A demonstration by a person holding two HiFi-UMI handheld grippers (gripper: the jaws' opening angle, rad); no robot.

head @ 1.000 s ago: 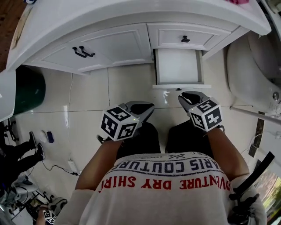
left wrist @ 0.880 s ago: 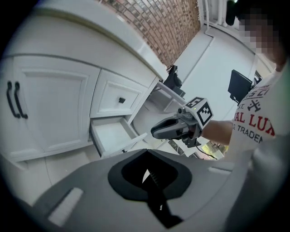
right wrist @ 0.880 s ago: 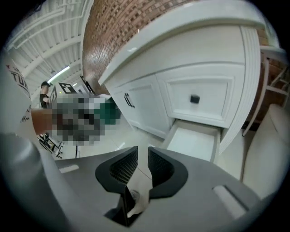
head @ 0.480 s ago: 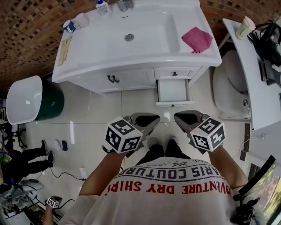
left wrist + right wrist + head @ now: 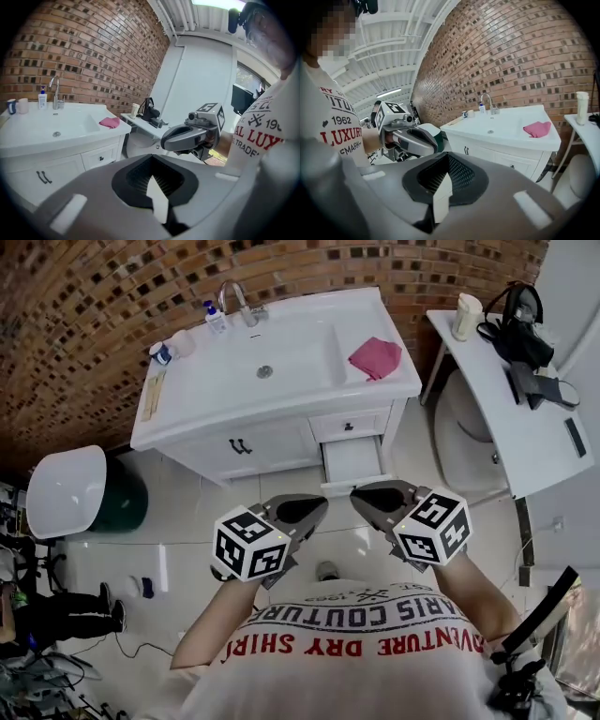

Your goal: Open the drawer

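With the person now standing, the left tool and right tool have lifted away, both closed on nothing, while the drawer at the far vanity's right appears pulled out, so the opening looks done.

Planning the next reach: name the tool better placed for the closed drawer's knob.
Right, probably. The right tool lines up nearly with the knob; the left tool sits farther aside. Both are shut and empty.

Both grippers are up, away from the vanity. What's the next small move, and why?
Likely none: the drawer already stands pulled out of the vanity, and the left gripper and right gripper are shut, empty and clear of it. I'd hold them there.
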